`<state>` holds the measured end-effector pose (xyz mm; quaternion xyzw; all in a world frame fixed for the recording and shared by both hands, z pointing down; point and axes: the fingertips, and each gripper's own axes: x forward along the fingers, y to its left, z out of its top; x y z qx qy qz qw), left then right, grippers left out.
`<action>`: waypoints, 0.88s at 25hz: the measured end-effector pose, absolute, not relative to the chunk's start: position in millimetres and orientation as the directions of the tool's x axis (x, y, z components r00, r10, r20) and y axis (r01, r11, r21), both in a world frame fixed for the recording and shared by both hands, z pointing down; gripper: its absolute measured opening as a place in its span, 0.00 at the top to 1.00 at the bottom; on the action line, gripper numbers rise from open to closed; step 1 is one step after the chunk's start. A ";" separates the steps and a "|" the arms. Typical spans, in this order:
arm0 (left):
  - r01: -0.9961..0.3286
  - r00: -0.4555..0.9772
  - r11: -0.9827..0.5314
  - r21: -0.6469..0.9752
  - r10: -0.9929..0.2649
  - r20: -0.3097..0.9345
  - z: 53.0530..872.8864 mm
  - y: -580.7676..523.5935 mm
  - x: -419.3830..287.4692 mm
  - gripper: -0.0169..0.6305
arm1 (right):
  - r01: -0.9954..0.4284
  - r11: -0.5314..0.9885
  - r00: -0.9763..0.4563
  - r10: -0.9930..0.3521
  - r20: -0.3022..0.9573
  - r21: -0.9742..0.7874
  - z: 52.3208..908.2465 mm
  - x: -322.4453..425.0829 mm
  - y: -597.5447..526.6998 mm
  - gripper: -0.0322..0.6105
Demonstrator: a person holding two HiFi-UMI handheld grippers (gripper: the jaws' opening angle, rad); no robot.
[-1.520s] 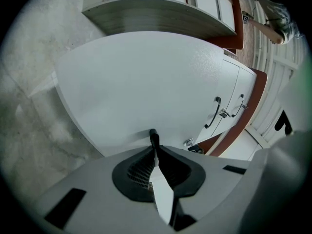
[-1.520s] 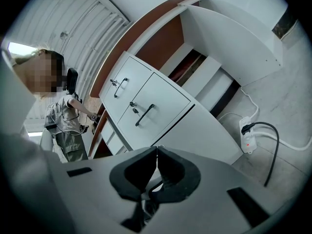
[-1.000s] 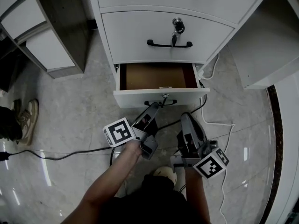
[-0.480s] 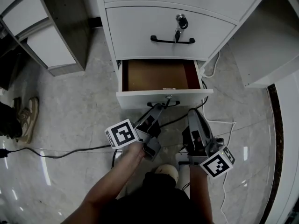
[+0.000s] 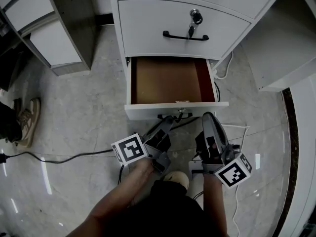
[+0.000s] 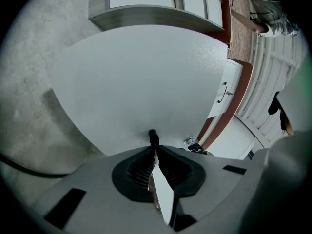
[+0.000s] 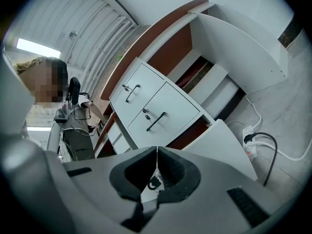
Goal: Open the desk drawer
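Observation:
The white bottom drawer (image 5: 148, 110) of the desk pedestal stands pulled out, and its brown inside (image 5: 168, 80) shows bare. My left gripper (image 5: 169, 119) is shut on the drawer's black handle (image 5: 165, 116); in the left gripper view the handle (image 6: 153, 136) sits pinched between the jaws in front of the white drawer front (image 6: 141, 77). A key (image 5: 180, 111) hangs in the lock just above the handle. My right gripper (image 5: 208, 117) hovers beside the drawer's right corner, shut on nothing. In the right gripper view its jaws meet (image 7: 156, 152).
The drawer above (image 5: 148, 28) is closed, with a black handle (image 5: 185, 37) and a key in its lock (image 5: 196, 17). A grey cabinet (image 5: 54, 43) stands left. Cables (image 5: 64, 157) and a power strip (image 7: 250, 147) lie on the tiled floor. A person's shoe (image 5: 27, 122) is at far left.
The bottom drawer has slid further out, showing more of its brown inside. My left gripper moved back toward me with the handle, and the right gripper drew back alongside.

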<state>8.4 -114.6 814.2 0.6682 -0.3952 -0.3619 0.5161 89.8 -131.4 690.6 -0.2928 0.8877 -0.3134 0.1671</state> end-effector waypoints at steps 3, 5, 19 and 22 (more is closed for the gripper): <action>-0.168 0.425 -0.182 0.969 -0.900 -0.095 814.4 -113.1 7.8 0.92 | -0.418 0.637 -0.774 -0.623 -0.113 -0.647 689.0 90.3 -128.3 0.92; -0.175 0.433 -0.187 0.967 -0.896 -0.095 815.6 -111.3 9.5 0.92 | -0.422 0.637 -0.773 -0.624 -0.111 -0.645 687.8 92.1 -125.7 0.92; -0.231 0.444 -0.143 0.962 -0.896 -0.026 856.9 -98.3 20.3 0.92 | -0.450 0.595 -0.744 -0.662 -0.088 -0.666 697.4 109.6 -123.4 0.92; -0.269 0.469 -0.163 0.949 -0.883 -0.019 855.4 -98.0 21.1 0.92 | -0.452 0.599 -0.750 -0.656 -0.081 -0.661 699.5 103.4 -123.4 0.92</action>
